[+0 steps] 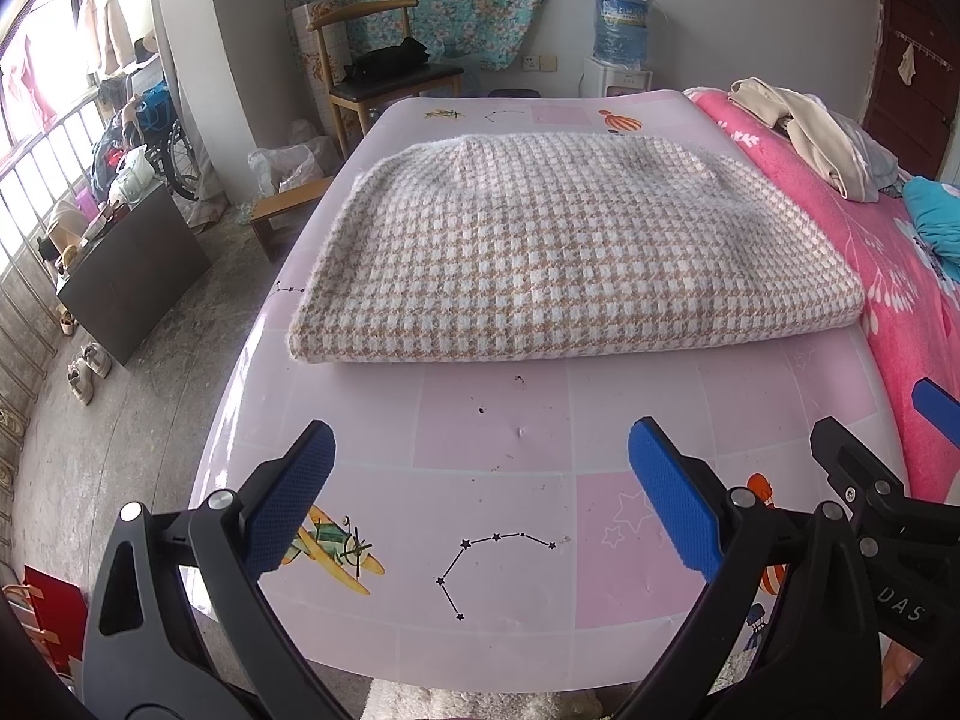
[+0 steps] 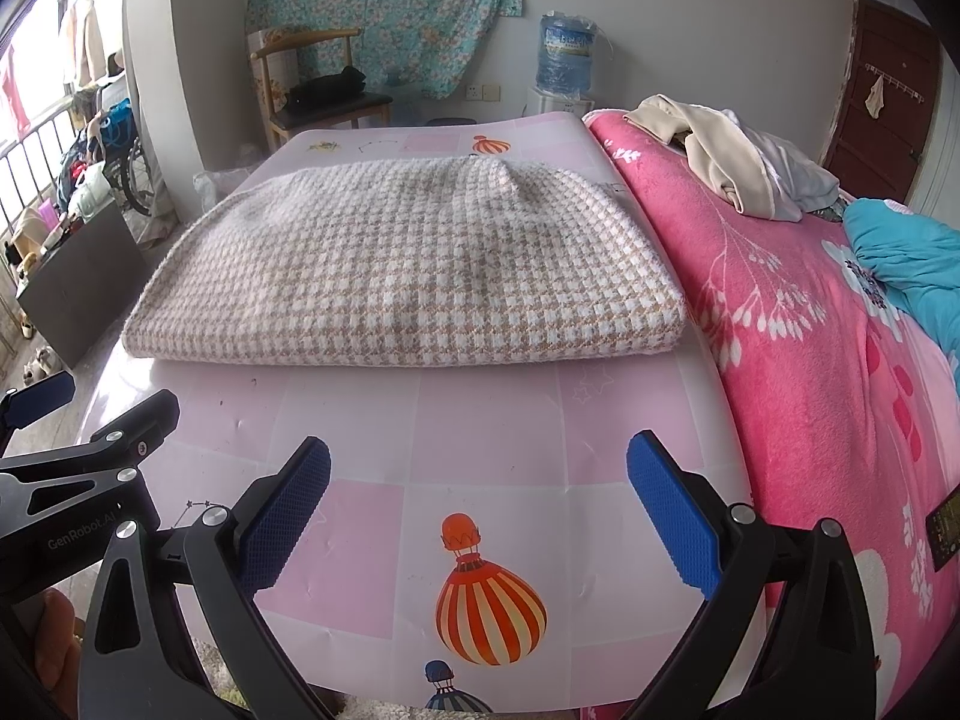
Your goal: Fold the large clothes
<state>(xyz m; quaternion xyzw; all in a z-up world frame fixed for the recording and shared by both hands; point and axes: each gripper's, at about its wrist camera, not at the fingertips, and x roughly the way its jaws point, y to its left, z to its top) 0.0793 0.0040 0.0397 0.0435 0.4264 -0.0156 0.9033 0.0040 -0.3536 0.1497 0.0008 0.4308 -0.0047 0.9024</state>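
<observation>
Left view only: yellow plane print between the fingers; right view only: striped balloon print. Left gripper and right gripper hover side by side over the pink mat, jaws spread wide, holding nothing. Folded houndstooth garment lies ahead, apart from both. Pink blanket at right.

"GenRobot.AI" is read in pale letters on the black arm of the left tongs, seen at the left edge of the right wrist view. The letters "DAS" are made out on the black body of the right tongs at the right edge of the left wrist view. The water bottle label is printed but too blurred to be read.
</observation>
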